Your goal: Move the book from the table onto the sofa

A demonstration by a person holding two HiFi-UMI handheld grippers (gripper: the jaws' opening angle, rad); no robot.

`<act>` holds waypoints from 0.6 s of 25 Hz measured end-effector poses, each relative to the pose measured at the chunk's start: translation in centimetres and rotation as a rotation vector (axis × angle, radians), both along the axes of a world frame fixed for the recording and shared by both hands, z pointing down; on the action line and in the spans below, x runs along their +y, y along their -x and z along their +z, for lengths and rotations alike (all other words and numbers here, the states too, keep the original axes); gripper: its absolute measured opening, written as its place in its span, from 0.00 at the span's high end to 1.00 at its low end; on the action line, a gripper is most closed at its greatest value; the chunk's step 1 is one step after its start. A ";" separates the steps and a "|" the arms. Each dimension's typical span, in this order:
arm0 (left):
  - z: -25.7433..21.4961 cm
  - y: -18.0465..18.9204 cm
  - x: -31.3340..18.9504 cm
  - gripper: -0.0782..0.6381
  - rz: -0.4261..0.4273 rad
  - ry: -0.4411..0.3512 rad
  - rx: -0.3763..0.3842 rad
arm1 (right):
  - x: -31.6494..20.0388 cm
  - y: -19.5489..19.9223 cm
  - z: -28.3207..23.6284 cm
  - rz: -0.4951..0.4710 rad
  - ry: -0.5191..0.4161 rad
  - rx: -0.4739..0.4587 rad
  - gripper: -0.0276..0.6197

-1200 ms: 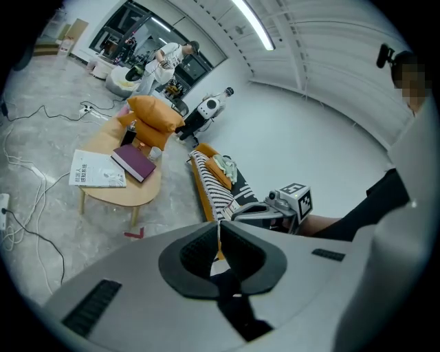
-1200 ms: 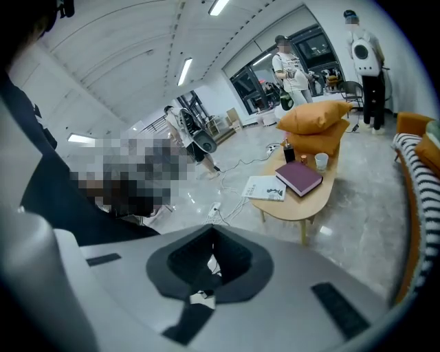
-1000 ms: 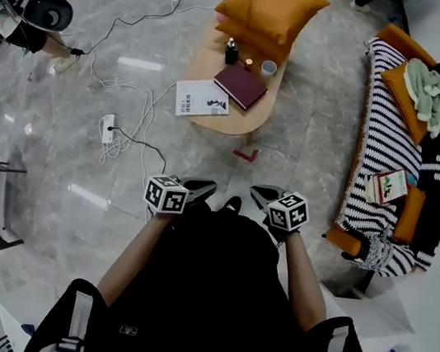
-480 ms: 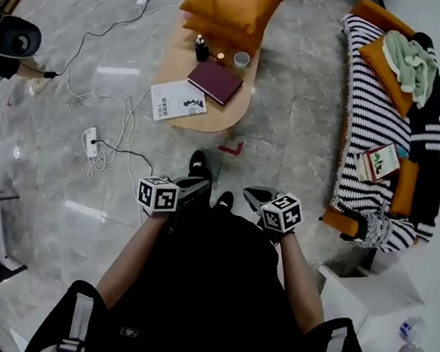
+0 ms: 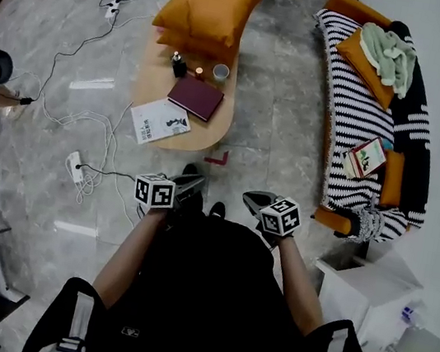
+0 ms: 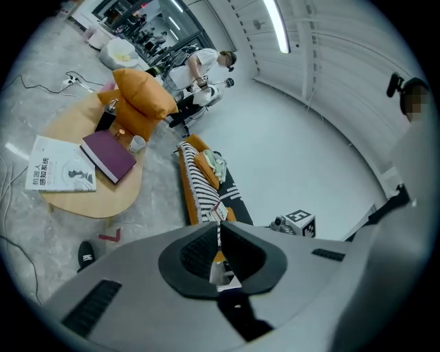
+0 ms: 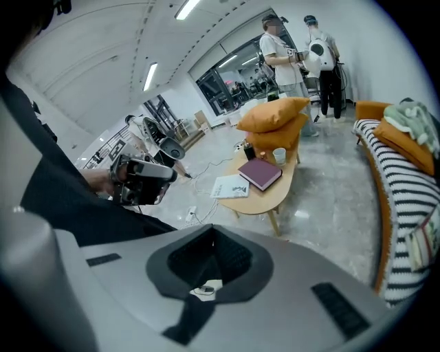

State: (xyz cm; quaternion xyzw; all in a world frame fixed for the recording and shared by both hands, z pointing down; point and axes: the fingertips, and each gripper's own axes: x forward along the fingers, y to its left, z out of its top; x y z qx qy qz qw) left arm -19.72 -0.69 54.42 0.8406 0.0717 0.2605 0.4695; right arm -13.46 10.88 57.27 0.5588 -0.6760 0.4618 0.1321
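Left gripper (image 5: 192, 181): jaws closed pad to pad, nothing between them. Right gripper (image 5: 255, 198): likewise closed and empty. Both are held low in front of the person's body, on the near side of the oval light-wood table (image 5: 213, 126) and well apart from it, over grey marble floor. Dark maroon hardcover book (image 5: 195, 97) lies flat near the middle of the table, untouched. White paperback with a printed cover (image 5: 160, 122) lies just beside it, at the table's near-left edge. The far end of the table carries two stacked orange cushions (image 5: 211, 6); a small dark bottle (image 5: 175, 59) and a white cup (image 5: 221, 72) stand between the cushions and the maroon book. Black-and-white striped sofa (image 5: 343, 91) stands to the right of the table, with bare floor between them. On its seat lie a small book with a red and green cover (image 5: 365, 158) and a pale green cloth (image 5: 390, 56). Red angle mark (image 5: 217, 159) on the floor at the table's near end.
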 end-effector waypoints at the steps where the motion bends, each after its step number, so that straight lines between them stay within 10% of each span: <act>1: 0.0 -0.2 -1.0 0.86 0.003 0.001 0.002 | -1.3 -0.2 -0.1 -0.004 -0.002 0.004 0.95; 15: 1.3 -2.2 -13.8 0.86 -0.019 0.042 0.028 | -13.7 -0.6 -0.9 -0.102 0.005 0.091 0.95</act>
